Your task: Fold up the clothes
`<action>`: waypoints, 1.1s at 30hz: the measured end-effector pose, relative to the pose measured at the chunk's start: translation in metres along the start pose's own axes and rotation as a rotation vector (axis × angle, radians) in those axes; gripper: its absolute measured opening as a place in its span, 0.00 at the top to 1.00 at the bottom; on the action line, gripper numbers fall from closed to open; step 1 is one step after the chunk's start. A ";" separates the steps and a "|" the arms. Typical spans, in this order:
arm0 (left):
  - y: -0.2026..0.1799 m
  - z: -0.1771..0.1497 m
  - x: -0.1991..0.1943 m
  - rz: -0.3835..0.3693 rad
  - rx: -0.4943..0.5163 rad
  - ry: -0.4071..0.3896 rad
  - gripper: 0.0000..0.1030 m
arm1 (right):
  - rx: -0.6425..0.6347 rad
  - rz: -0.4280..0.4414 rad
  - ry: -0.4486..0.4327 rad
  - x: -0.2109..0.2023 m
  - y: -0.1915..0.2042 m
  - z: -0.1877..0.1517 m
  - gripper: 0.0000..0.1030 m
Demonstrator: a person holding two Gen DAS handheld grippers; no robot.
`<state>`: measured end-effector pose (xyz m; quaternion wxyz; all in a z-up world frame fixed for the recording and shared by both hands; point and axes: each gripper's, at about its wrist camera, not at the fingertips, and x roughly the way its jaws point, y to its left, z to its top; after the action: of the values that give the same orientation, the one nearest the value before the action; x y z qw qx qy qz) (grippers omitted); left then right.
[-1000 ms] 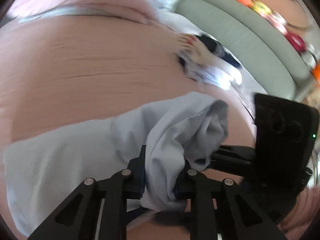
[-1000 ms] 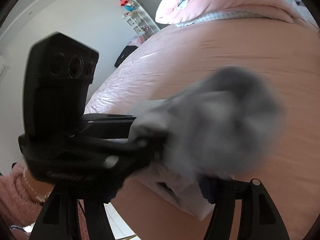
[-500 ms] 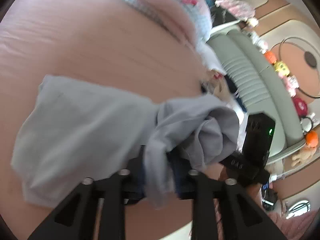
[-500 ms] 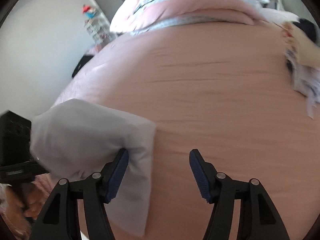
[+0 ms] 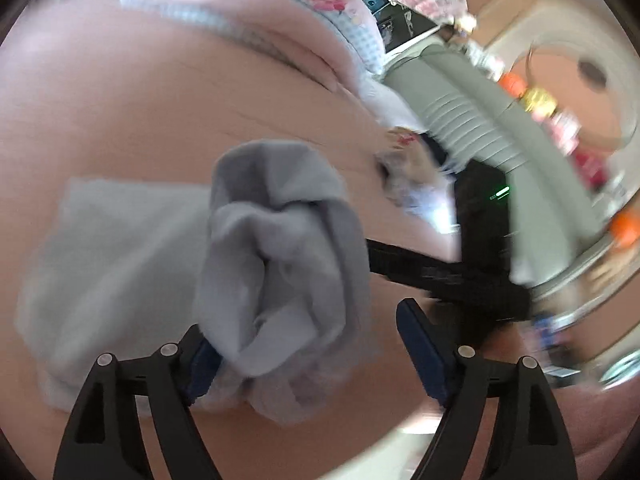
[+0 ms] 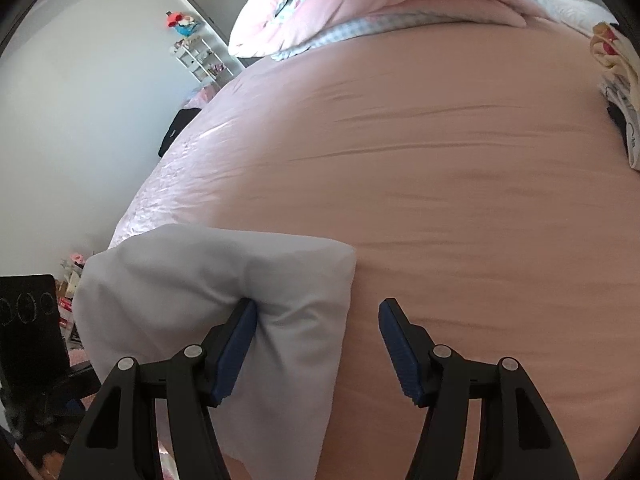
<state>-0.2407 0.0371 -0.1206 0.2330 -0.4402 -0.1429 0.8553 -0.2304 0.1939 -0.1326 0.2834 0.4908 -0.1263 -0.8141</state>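
So on the left wrist view, the left gripper [image 5: 308, 354] has its jaws spread wide apart, nothing clamped. The pale grey garment [image 5: 132, 264] is lying on the pink bed [image 5: 120, 100], and a bunched-up wad of it sits right in front, draped against the left blue pad [image 5: 200, 368], while the right pad stands clear of the cloth. The flat part of the garment spreads off toward the left side of the bed. That whole view is pretty motion-blurred, so the finer folds are hard to make out. To the right of the wad you can see the other black gripper reaching in from the side, with a green light on its body. Further back there's a small heap of other clothes [image 5: 416, 176] near the far right edge of the bed, and a folded pink-and-blue quilt [image 5: 280, 12] up at the head.

Over on the right wrist view, the right gripper [image 6: 316, 352] is also spread open, not pinching anything. The garment [image 6: 200, 280] is a folded slab near the bed's [image 6: 440, 160] left edge, its fold wrapped over the left pad [image 6: 236, 348]. The right pad sits over bare sheet. The quilt [image 6: 360, 4] is at the far end, and the clothes heap [image 6: 620, 80] hugs the right edge.
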 end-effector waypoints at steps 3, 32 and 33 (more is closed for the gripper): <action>0.018 0.009 0.003 0.059 -0.097 0.041 0.92 | 0.003 -0.005 -0.003 -0.009 -0.001 -0.001 0.39; 0.109 0.043 -0.111 0.178 -0.080 0.006 0.62 | -0.434 -0.351 0.037 0.035 0.068 0.027 0.41; 0.102 0.050 -0.104 0.153 -0.042 -0.017 0.62 | -0.475 -0.367 0.037 0.035 0.073 0.025 0.41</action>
<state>-0.2567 -0.1058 -0.0662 0.1563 -0.4475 -0.1287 0.8711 -0.2404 0.1132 -0.1103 0.2407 0.4400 0.1637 -0.8495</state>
